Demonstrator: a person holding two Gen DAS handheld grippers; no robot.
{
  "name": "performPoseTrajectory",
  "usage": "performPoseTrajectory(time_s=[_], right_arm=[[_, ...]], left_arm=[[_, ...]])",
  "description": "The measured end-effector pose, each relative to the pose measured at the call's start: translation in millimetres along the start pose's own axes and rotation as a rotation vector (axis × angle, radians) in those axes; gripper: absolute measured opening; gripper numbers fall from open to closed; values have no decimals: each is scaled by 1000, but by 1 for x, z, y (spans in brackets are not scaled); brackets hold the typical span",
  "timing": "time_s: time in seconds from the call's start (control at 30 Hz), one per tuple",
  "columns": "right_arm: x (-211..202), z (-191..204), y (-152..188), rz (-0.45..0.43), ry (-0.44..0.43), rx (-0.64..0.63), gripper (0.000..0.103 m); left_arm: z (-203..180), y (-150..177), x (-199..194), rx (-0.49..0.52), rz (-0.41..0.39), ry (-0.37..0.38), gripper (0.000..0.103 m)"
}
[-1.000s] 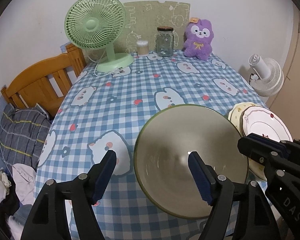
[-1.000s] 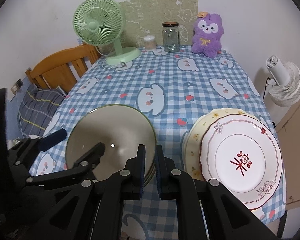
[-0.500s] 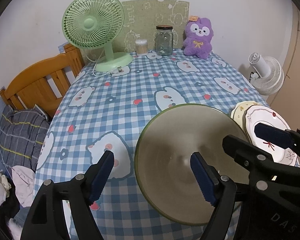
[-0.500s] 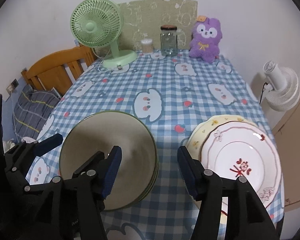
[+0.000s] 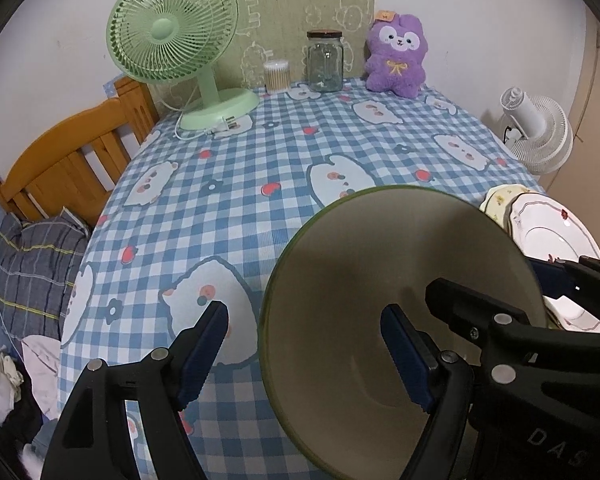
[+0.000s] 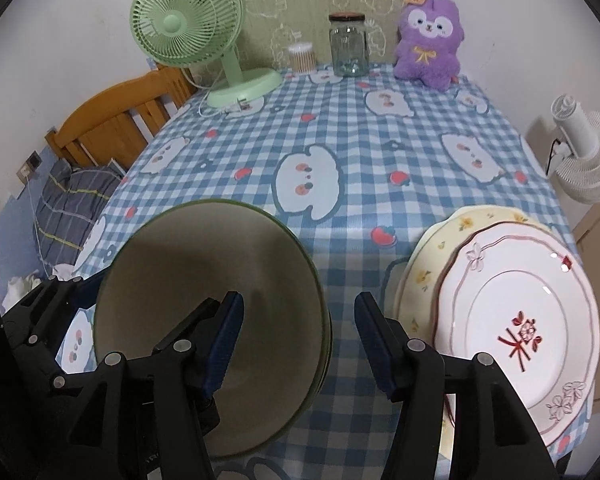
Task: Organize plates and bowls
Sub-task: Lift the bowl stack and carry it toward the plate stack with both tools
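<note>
A big olive-green bowl [image 5: 364,280] sits near the front of the checked table, with more rims showing beneath it [image 6: 320,364]. My left gripper [image 5: 304,346] is open astride the bowl's left rim, one finger over the cloth and one inside the bowl, pads apart from it. My right gripper [image 6: 300,330] is open astride the right rim in the same way. To the right, a white plate with red marks [image 6: 520,320] lies on a yellow flowered plate [image 6: 424,264]; both also show in the left wrist view, the white plate [image 5: 552,232] and the yellow plate [image 5: 496,200].
At the back stand a green fan [image 5: 172,28], a cotton-swab tub [image 5: 277,76], a glass jar [image 5: 325,62] and a purple plush [image 5: 396,56]. A white fan [image 6: 584,152] stands off the table's right edge. A wooden frame [image 5: 72,160] and bedding [image 5: 28,264] lie to the left.
My right gripper went from shut to open and now straddles the bowl's right rim. Both grippers have come lower and closer to the bowl.
</note>
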State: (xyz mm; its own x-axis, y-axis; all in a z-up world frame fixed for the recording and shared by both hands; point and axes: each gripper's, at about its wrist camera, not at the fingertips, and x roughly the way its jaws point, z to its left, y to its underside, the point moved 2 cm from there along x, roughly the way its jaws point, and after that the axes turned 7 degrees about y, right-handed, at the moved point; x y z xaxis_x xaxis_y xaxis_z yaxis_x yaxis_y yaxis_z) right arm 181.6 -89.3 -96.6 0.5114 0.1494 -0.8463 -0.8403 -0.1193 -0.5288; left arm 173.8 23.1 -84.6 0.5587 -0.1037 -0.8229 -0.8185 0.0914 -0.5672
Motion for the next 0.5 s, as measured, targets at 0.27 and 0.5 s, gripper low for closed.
performPoseTrajectory(time_s=[0.27,0.5], right_arm=[[15,0,-1,47,-54,24,61],[28,-5,-4,68,-60,76,58]], left_arm=[[8,2,11,-17,24,19,81],[7,1,13,-14,13,42,82]])
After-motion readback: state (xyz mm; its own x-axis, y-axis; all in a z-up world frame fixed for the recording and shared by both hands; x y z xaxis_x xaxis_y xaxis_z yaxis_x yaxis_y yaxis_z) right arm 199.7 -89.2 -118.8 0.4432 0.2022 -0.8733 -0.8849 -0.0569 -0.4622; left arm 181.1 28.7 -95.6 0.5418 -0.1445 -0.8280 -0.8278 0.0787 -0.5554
